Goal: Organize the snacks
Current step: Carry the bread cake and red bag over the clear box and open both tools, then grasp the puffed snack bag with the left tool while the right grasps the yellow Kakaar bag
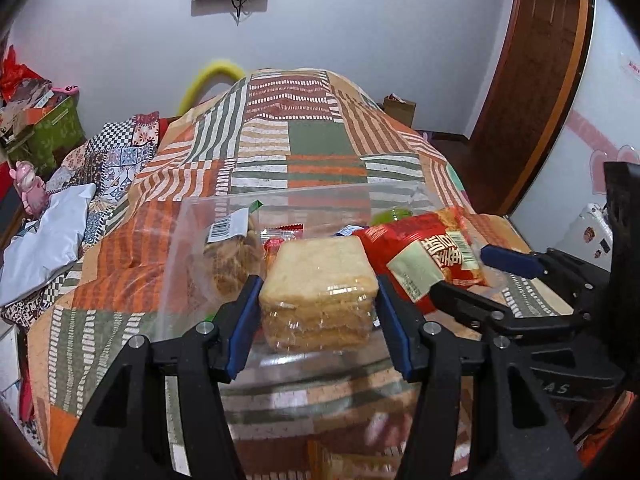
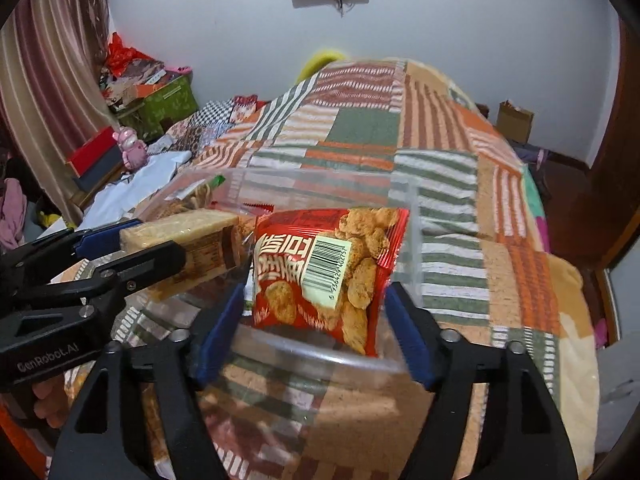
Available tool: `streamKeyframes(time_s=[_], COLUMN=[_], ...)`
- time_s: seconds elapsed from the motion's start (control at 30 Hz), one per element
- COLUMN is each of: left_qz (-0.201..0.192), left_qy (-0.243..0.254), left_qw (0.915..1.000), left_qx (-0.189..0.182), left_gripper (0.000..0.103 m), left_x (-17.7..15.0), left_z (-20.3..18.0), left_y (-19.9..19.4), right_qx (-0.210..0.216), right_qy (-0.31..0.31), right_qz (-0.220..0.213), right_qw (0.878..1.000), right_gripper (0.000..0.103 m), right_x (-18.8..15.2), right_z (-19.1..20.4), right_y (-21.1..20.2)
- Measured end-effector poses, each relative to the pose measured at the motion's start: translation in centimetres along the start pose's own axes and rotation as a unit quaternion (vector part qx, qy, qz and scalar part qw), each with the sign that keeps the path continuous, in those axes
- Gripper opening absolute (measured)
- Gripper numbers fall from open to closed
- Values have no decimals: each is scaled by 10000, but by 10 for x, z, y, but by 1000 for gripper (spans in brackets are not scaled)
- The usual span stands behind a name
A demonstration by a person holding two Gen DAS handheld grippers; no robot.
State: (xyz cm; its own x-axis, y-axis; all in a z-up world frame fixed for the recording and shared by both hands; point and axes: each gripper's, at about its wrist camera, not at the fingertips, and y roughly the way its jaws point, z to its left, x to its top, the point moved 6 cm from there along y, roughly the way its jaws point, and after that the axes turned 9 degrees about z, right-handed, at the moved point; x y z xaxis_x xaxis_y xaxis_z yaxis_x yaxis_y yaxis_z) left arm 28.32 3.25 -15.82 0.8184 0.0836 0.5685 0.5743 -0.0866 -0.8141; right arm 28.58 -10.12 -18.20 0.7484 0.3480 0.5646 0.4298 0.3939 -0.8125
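My left gripper [image 1: 318, 285] is shut on a clear-wrapped pack of bread slices [image 1: 320, 264], a blue pad pressing each side. It holds the pack over a clear plastic bin [image 1: 304, 191]. My right gripper [image 2: 316, 288] stands open around a red snack bag [image 2: 320, 268] with a barcode label. The bag hangs tilted between the pads over the bin's near rim [image 2: 320, 354], with a gap at its left side. In the left wrist view the red snack bag [image 1: 424, 252] sits just right of the bread. Inside the bin lie a bag of brown snacks [image 1: 230, 256] and small red wrappers [image 1: 282, 236].
The bin rests on a bed with an orange, green and white patchwork cover [image 1: 312, 140]. A white bag [image 1: 44, 240], a pink toy [image 2: 132, 148] and a green box [image 2: 168, 100] crowd the left. A cardboard box [image 2: 514, 120] and a wooden door [image 1: 532, 80] are at the right.
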Motion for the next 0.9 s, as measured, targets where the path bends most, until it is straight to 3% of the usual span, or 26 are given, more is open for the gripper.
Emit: streamKeyframes(time_s=[0.17,0.6,0.9], left_qz=[-98,-288,103], left_qy=[-6,62,-110], left_qw=[9999,9990,9992], left_qx=[-25,323,360], left_gripper=[57,80,80], left_x=[-9,-70,-124], left_z=[0,19,41], left_y=[-29,-107,-110], right_qx=[50,249,542], right_qy=[-29,-372,-433], right_qz=[-161,-300,60], right_qw=[9999,9985,9976], right_gripper=[74,75,75], right_x=[-4,-44,-82], right_z=[3,47,77], right_y=[-27,-67,-55])
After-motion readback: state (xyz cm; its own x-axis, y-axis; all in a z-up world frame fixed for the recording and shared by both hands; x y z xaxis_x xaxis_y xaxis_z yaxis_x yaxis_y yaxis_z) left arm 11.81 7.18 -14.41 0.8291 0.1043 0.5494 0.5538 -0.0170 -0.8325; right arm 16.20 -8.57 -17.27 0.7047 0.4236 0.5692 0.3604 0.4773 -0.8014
